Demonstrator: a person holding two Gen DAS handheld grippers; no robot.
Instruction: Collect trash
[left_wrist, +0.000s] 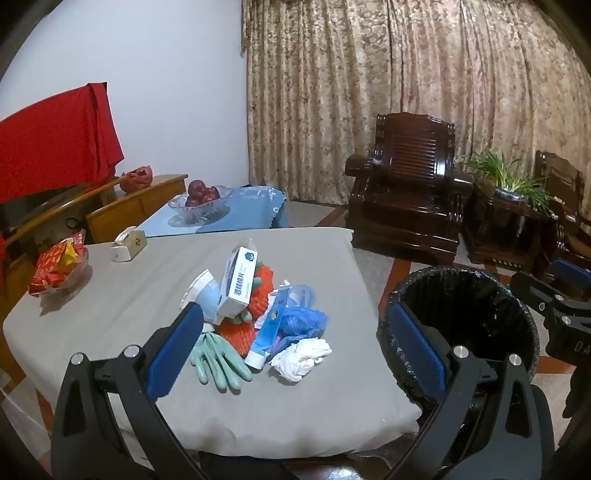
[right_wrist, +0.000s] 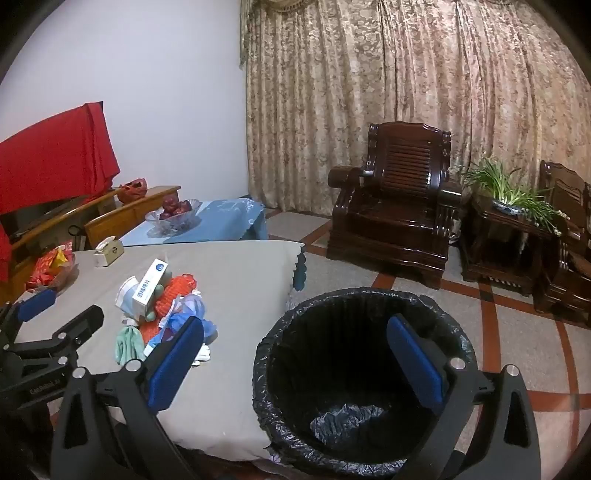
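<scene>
A trash pile lies on the grey-covered table (left_wrist: 110, 306): a white-and-blue box (left_wrist: 238, 282), orange foam net (left_wrist: 258, 295), green rubber gloves (left_wrist: 218, 360), a blue-white tube (left_wrist: 267, 334), a blue plastic bag (left_wrist: 303, 319), a crumpled white tissue (left_wrist: 301, 358) and a white cup (left_wrist: 201, 291). The pile also shows in the right wrist view (right_wrist: 162, 306). My left gripper (left_wrist: 295, 350) is open and empty, just before the pile. My right gripper (right_wrist: 295, 358) is open and empty above the black-lined trash bin (right_wrist: 362, 373), which stands right of the table (left_wrist: 458, 328).
On the table are a tissue box (left_wrist: 129, 243) and a glass dish of red packets (left_wrist: 61, 273). A fruit bowl (left_wrist: 199, 203) sits on a blue-covered table behind. Dark wooden armchairs (left_wrist: 406, 199) and a plant (left_wrist: 509, 184) stand before the curtain.
</scene>
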